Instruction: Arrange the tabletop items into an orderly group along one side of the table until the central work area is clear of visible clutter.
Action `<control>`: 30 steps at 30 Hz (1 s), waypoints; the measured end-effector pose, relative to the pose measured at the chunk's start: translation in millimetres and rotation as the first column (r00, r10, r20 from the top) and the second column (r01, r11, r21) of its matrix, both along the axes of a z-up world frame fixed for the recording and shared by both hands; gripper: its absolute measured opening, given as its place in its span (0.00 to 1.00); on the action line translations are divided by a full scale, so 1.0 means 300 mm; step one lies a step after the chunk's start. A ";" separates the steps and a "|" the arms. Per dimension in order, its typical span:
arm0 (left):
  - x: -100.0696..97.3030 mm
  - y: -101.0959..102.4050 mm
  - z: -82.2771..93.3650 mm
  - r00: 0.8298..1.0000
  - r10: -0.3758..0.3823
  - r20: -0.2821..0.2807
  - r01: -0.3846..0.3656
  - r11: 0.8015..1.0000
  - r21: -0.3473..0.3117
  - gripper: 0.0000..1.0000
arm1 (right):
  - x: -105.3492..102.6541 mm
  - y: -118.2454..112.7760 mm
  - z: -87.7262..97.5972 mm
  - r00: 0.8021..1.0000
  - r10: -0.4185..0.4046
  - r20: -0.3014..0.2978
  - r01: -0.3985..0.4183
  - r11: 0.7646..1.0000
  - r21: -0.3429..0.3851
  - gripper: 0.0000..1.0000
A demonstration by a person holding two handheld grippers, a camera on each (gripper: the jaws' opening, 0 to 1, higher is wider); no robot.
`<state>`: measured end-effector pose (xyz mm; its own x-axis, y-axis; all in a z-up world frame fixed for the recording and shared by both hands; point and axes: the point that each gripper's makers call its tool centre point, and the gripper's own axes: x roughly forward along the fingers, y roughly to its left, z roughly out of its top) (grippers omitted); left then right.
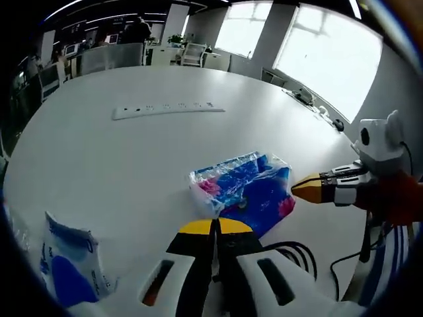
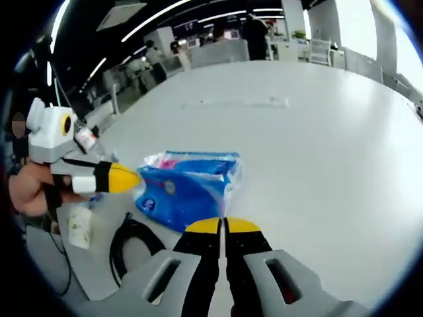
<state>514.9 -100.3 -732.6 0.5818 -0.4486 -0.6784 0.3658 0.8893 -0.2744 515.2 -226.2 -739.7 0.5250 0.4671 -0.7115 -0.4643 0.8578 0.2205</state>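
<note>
Lying near the white round table's (image 1: 99, 165) near edge, the blue plastic-wrapped tissue pack (image 1: 246, 189) looks light, soft, slippery; best pinched across a short end. Left gripper (image 1: 215, 226) and right gripper (image 2: 223, 226) both jaws together, empty, flanking it.

Black cable (image 2: 129, 241) coils at the table edge — office chairs (image 1: 192, 53) and bright windows (image 1: 330, 53) beyond.
</note>
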 end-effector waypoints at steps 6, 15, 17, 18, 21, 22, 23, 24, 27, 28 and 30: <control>0.009 -0.007 -0.023 1.000 -0.004 -0.012 0.004 1.000 0.002 0.00 | 0.007 -0.008 -0.026 1.000 -0.008 -0.015 0.008 1.000 0.002 0.00; 0.014 -0.018 -0.041 1.000 -0.009 -0.022 0.009 1.000 -0.001 0.00 | 0.005 -0.032 -0.043 0.999 -0.029 -0.025 0.028 1.000 -0.001 0.00; 0.017 -0.017 -0.042 1.000 -0.008 -0.023 0.008 1.000 -0.003 0.00 | 0.003 -0.033 -0.047 0.999 -0.026 -0.024 0.026 1.000 -0.006 0.00; 0.015 -0.018 -0.042 1.000 -0.009 -0.022 0.009 1.000 -0.002 0.00 | 0.001 -0.034 -0.048 0.999 -0.022 -0.023 0.022 1.000 -0.012 0.01; 0.012 -0.020 -0.038 1.000 -0.017 -0.018 0.017 1.000 -0.007 0.00 | -0.001 -0.033 -0.052 1.000 -0.011 -0.015 0.011 0.999 -0.030 0.02; 0.006 -0.021 -0.037 1.000 -0.023 -0.018 0.023 1.000 -0.007 0.00 | -0.001 -0.033 -0.052 1.000 -0.010 -0.014 0.009 0.999 -0.033 0.03; 0.004 -0.021 -0.037 1.000 -0.023 -0.020 0.023 1.000 -0.011 0.01 | 0.000 -0.032 -0.052 1.000 -0.005 -0.009 0.005 0.999 -0.039 0.05; 0.002 -0.019 -0.037 1.000 -0.019 -0.022 0.019 1.000 -0.015 0.02 | 0.002 -0.032 -0.050 1.000 -0.006 -0.003 0.006 0.999 -0.043 0.07; -0.005 -0.010 -0.041 0.999 -0.015 -0.028 0.014 1.000 -0.010 0.08 | 0.001 -0.035 -0.049 1.000 -0.005 -0.005 0.005 0.999 -0.051 0.09; -0.006 -0.007 -0.042 0.999 -0.014 -0.029 0.014 1.000 -0.010 0.08 | 0.001 -0.035 -0.049 1.000 -0.005 -0.004 0.005 0.999 -0.051 0.09; -0.009 0.001 -0.037 1.000 -0.012 -0.027 0.012 1.000 -0.011 0.09 | -0.004 -0.037 -0.047 1.000 -0.003 -0.005 0.003 0.998 -0.057 0.09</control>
<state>512.1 -99.9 -743.6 0.5577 -0.4628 -0.6891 0.3684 0.8819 -0.2941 514.1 -237.4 -753.8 0.5225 0.4245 -0.7395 -0.4609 0.8702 0.1738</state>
